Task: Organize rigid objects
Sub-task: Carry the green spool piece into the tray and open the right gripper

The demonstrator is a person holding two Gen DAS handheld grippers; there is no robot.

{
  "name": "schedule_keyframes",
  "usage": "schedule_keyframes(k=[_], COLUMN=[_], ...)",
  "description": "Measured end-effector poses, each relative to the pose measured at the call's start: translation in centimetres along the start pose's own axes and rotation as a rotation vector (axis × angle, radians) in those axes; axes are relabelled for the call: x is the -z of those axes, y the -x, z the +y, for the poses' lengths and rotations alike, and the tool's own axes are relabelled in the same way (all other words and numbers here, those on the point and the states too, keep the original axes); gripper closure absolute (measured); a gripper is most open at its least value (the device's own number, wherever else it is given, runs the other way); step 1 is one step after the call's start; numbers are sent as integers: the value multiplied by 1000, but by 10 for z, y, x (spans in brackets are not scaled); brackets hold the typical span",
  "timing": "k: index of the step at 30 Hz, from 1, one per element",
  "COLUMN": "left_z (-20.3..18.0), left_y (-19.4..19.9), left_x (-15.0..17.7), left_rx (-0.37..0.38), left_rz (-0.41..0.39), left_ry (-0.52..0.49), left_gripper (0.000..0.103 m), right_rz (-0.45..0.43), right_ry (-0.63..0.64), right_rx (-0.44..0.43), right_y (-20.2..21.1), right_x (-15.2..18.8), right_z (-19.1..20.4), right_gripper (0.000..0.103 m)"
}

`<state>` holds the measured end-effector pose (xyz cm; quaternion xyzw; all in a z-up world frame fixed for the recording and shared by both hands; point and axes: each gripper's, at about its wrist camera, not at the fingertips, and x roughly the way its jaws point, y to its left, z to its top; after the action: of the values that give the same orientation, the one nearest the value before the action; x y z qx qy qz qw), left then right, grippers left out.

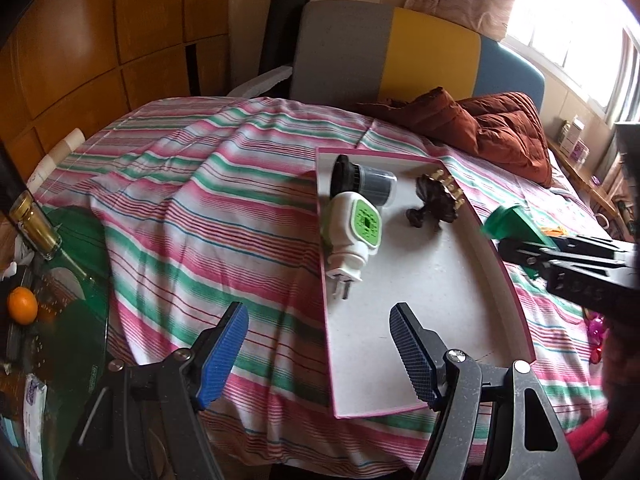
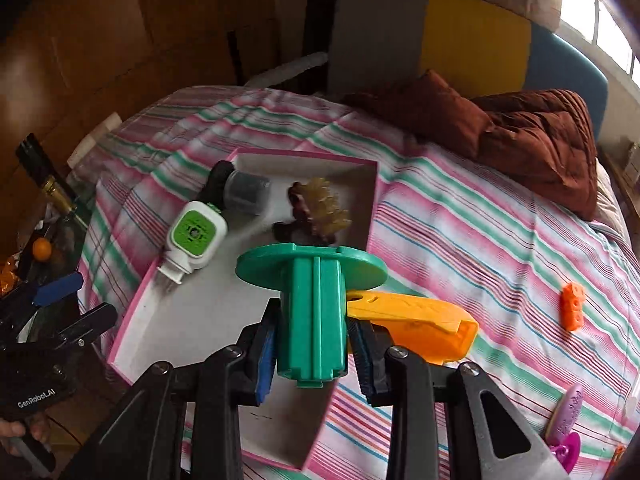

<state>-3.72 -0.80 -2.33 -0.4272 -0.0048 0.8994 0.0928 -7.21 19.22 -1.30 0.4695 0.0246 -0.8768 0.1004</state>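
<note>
striped bedspread (image 1: 224,200), pink-edged tray (image 1: 420,280), wooden wall (image 1: 100,40)

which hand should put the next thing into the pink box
Right. The right hand-held gripper is already shut on the green spool, above the pink box. The left hand-held gripper is open and empty at the box's near edge.

A shallow box (image 2: 168,332) lies on a bed (image 2: 460,240), holding a plug-in device (image 2: 196,236) at its left side, a jar (image 2: 244,192) behind that, and a figurine (image 2: 316,216) to their right. The right gripper (image 2: 312,344) holds a spool (image 2: 312,312) above the box's near edge; a clip-shaped piece (image 2: 420,324) lies just right, a small block (image 2: 572,306) farther right
</note>
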Motion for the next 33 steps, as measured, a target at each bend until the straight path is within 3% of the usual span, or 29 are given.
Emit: schedule_keyframes(k=[4,14,23,33], left_z=[8,16,14,5], left_y=[-2,-9,-8,0], left_x=[2,6,6,5], left_rx=[-5,0,1,-3], left_rz=[8,31,26,11], left_ry=[16,37,34,3], left_gripper=[29,29,29,29], right_rz=[65,142,105,-5], right_ry=[-16,-11,-29,-57], right_rx=[-37,46,5,-13], right_y=[-34,-92,-87,-41], right_x=[-12,-28,-29,-13], right_z=[21,42,37,22], right_gripper=[71,69,63,61])
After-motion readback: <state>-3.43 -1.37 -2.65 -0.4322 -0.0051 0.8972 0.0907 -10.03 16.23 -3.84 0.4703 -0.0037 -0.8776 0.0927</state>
